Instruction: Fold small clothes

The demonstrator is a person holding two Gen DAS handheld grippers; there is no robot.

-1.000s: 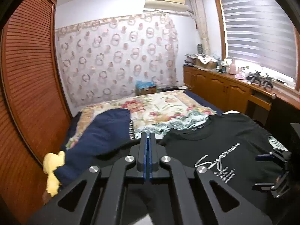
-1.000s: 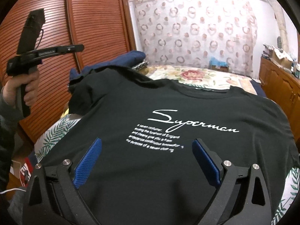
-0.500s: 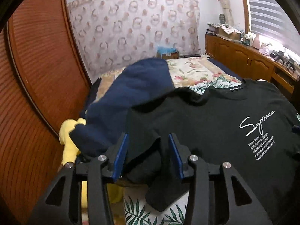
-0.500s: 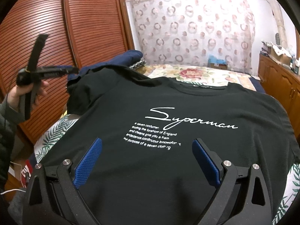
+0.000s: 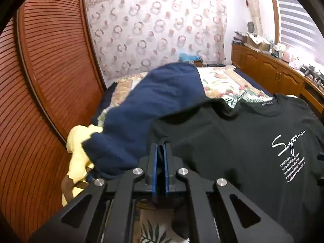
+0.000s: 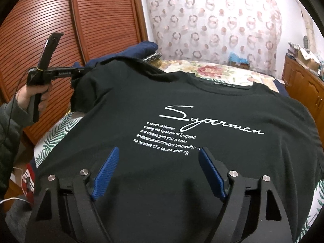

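A black T-shirt (image 6: 212,105) with white "Superman" lettering lies face up on the bed, also filling the right of the left wrist view as the T-shirt (image 5: 232,141). My left gripper (image 5: 161,149) is shut on the shirt's left sleeve, with black cloth pinched between the blue pads. The right wrist view shows that left gripper (image 6: 78,72) at the sleeve (image 6: 85,93), held by a person's hand (image 6: 30,93). My right gripper (image 6: 159,150) hovers over the shirt's lower front, jaws wide and closing, the pads not pressing on the cloth.
A navy garment (image 5: 154,105) is heaped beyond the sleeve, with a yellow cloth (image 5: 79,154) at its left by the bed edge. Wooden slatted doors (image 5: 44,81) stand close on the left. The floral bedspread (image 5: 222,83) stretches behind; wooden cabinets (image 5: 273,77) line the right.
The left gripper came down to the sleeve, opened around it, then shut on it. The right gripper's jaws have narrowed slightly and it has stayed in place.
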